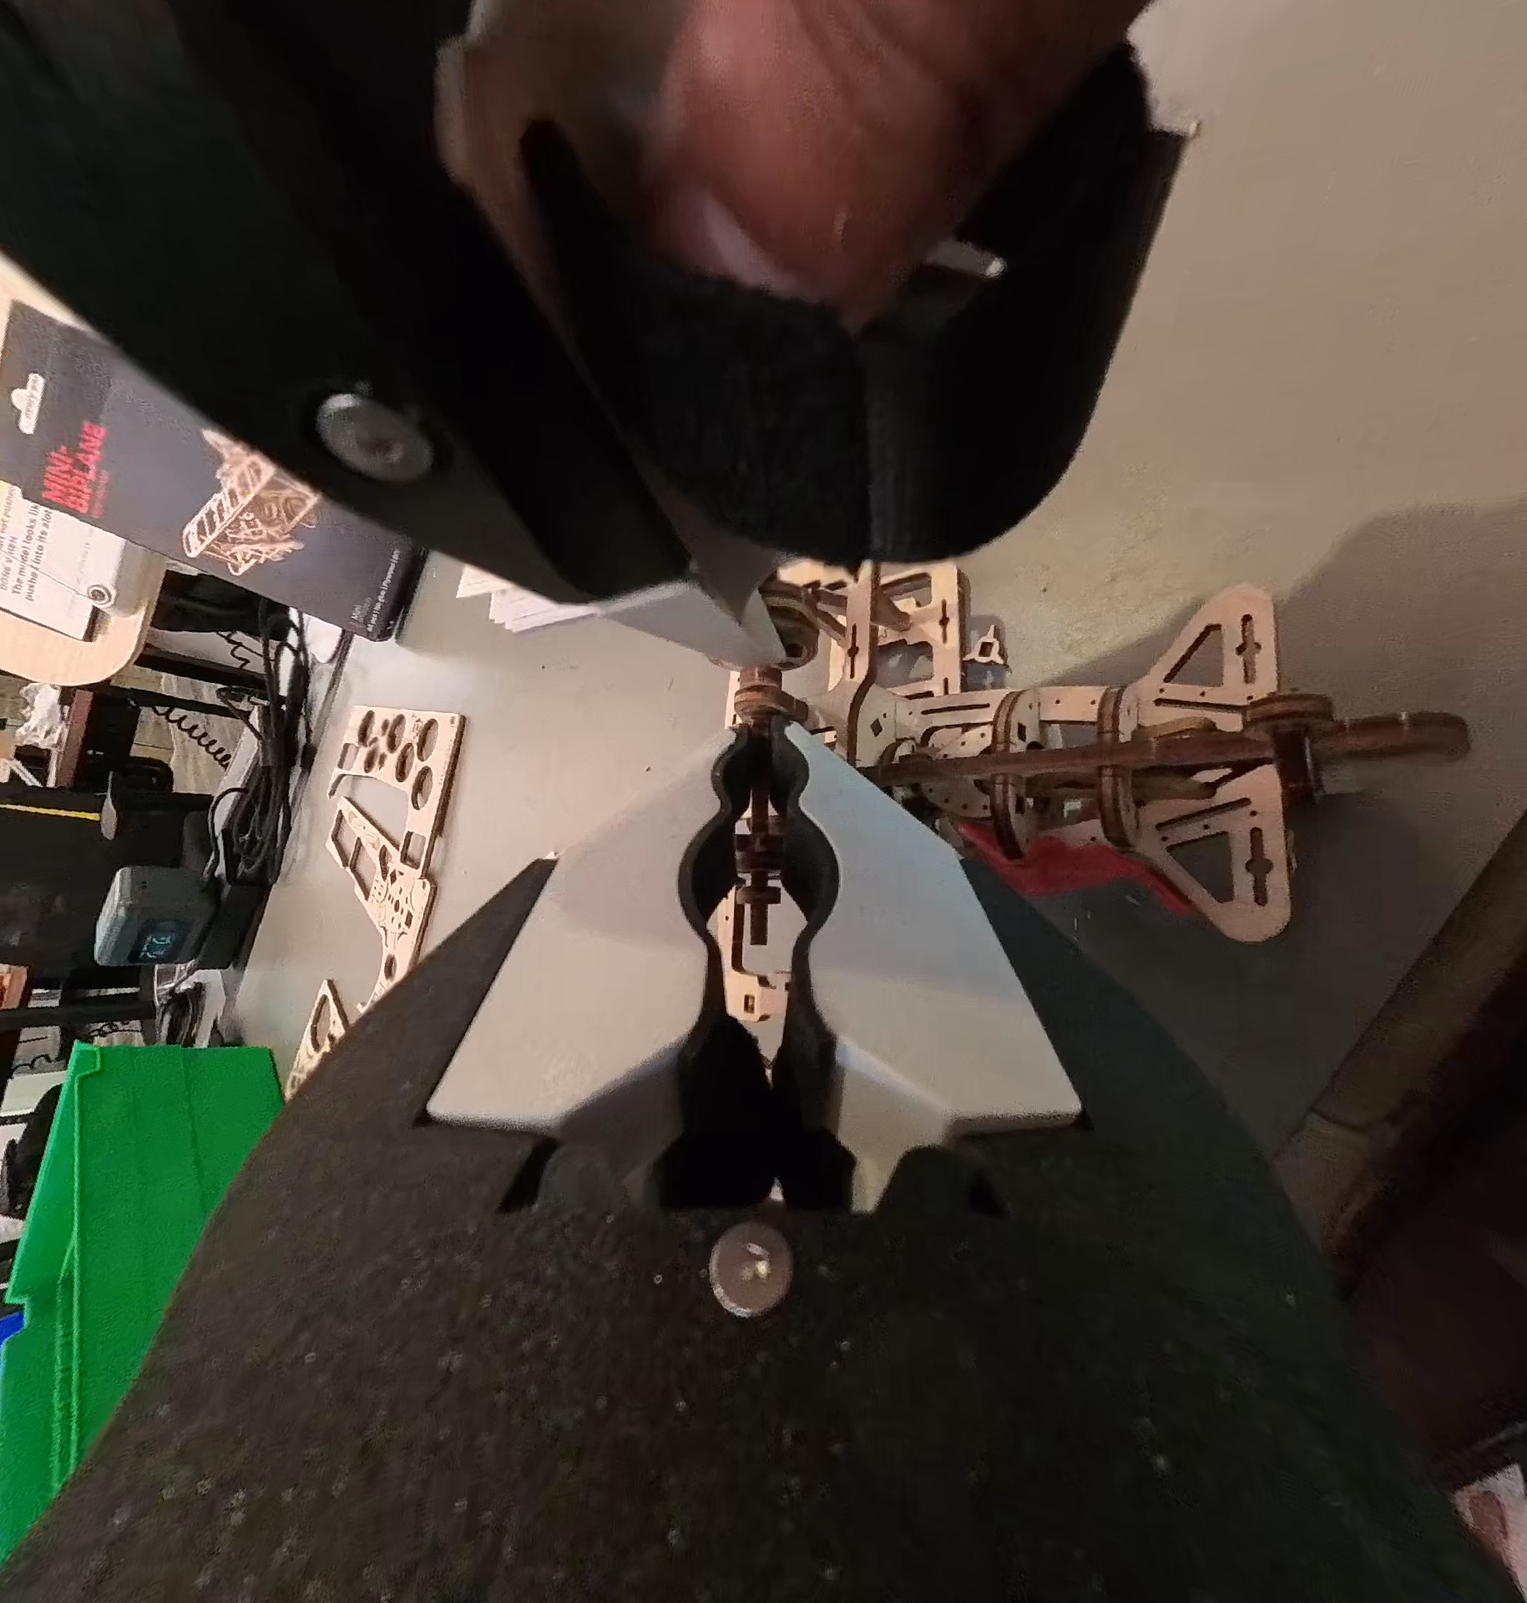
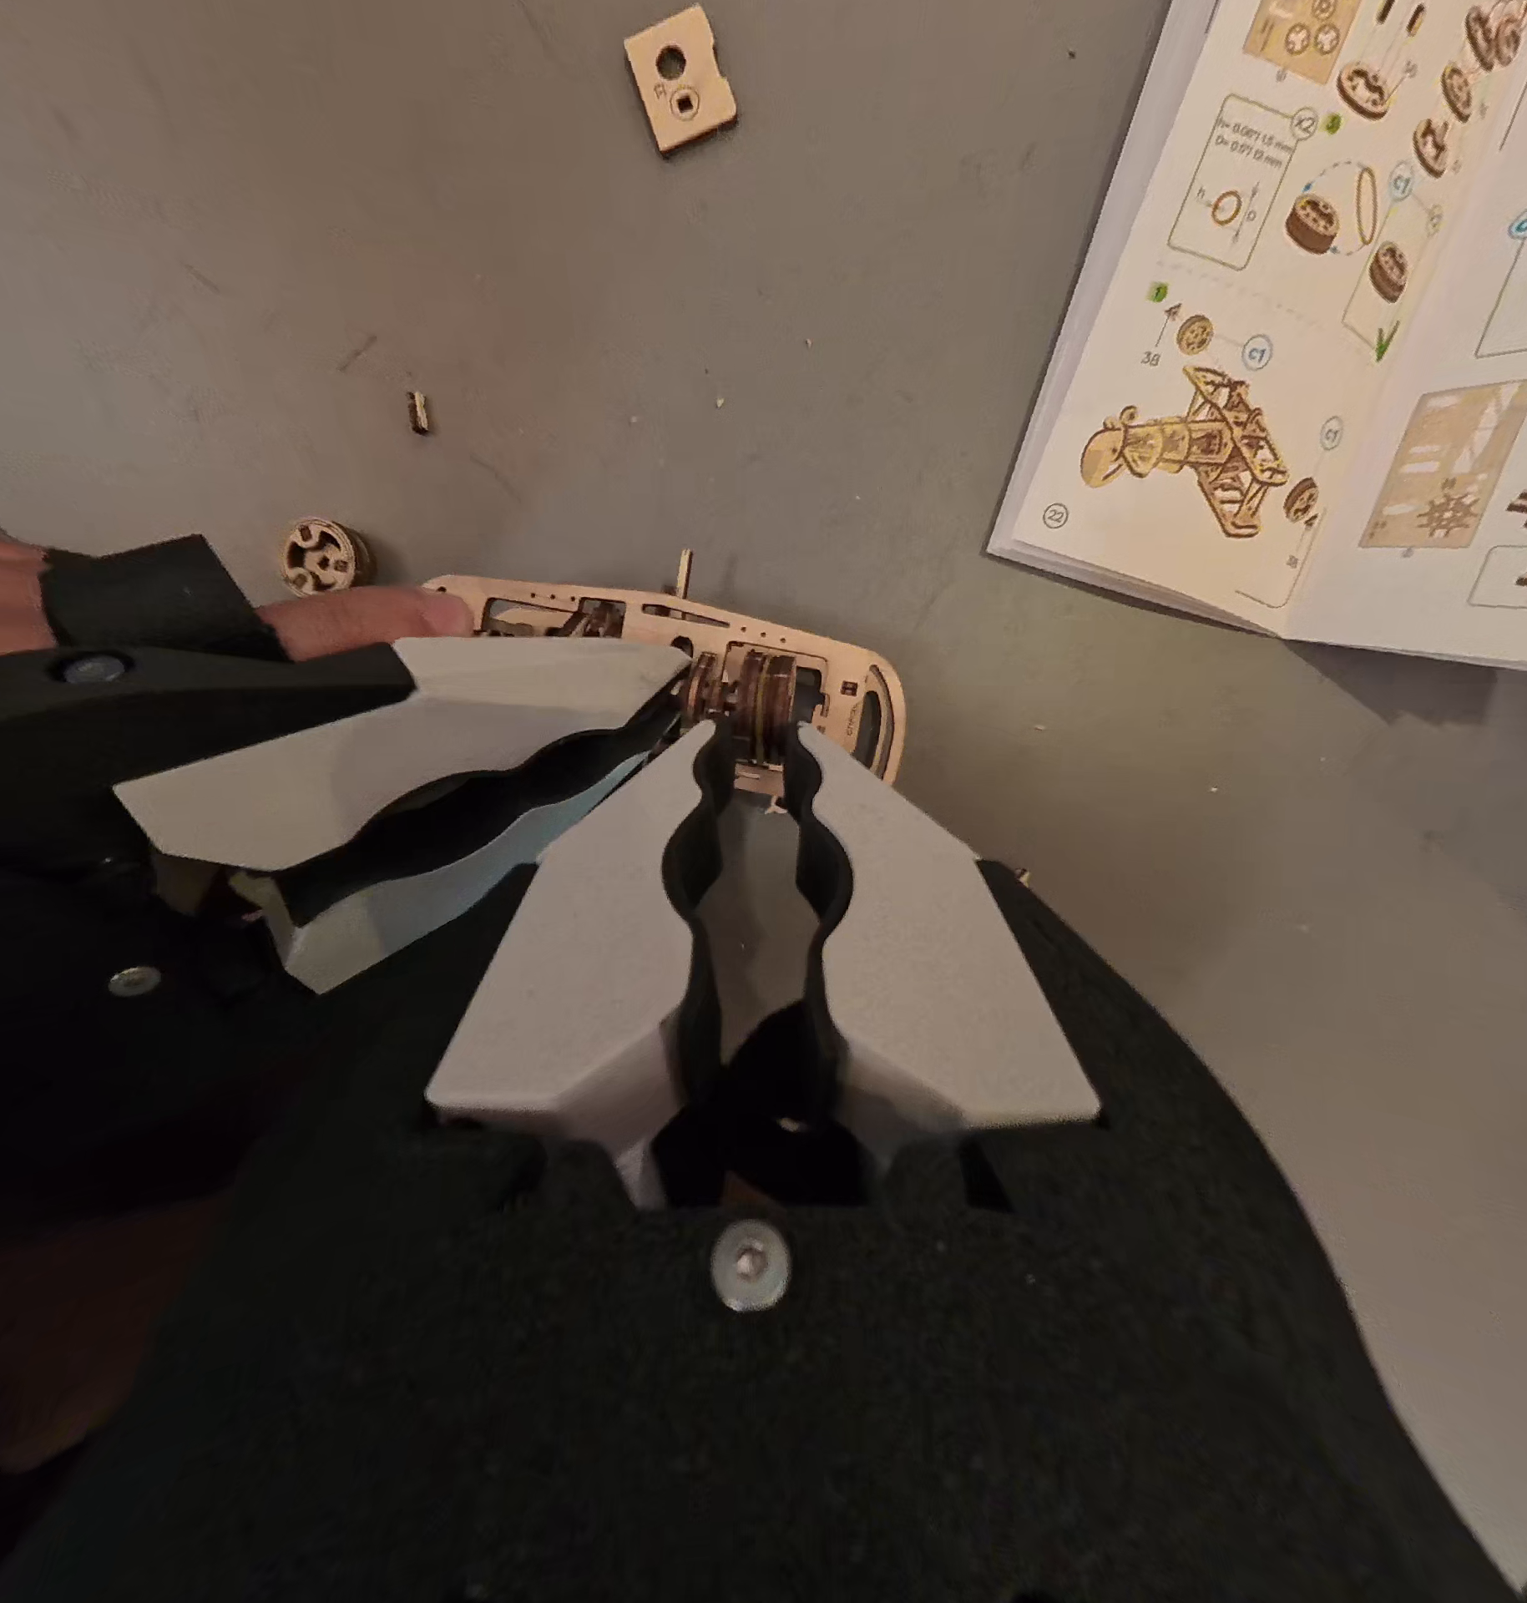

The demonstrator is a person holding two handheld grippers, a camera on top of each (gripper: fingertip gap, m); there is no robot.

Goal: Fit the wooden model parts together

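A wooden biplane model (image 1: 1089, 737) lies on the grey table. My left gripper (image 1: 764, 737) is shut on a thin axle piece with small discs (image 1: 755, 854) at the model's wing end. My right gripper (image 2: 753, 737) is shut on a dark-edged wooden wheel (image 2: 758, 694) on that same axle, against the pale wing (image 2: 655, 618). In the left wrist view the right gripper (image 1: 764, 637) comes down from above, its tip on the wheel (image 1: 796, 637). In the right wrist view the left gripper (image 2: 668, 694) comes in from the left, right beside the wheel. A person's fingers rest on each gripper.
An open instruction booklet (image 2: 1306, 347) lies at the right. A loose wooden wheel (image 2: 324, 555), a small square plate (image 2: 680, 80) and a tiny offcut (image 2: 417, 412) lie on the table. Punched-out wooden sheets (image 1: 395, 815), the kit's dark box (image 1: 178, 486) and a green bin (image 1: 135, 1214) are at the left. Less than 4 cm separates the two grippers' tips. It is some 12 cm from my left tips to the tiny offcut (image 2: 417, 412).
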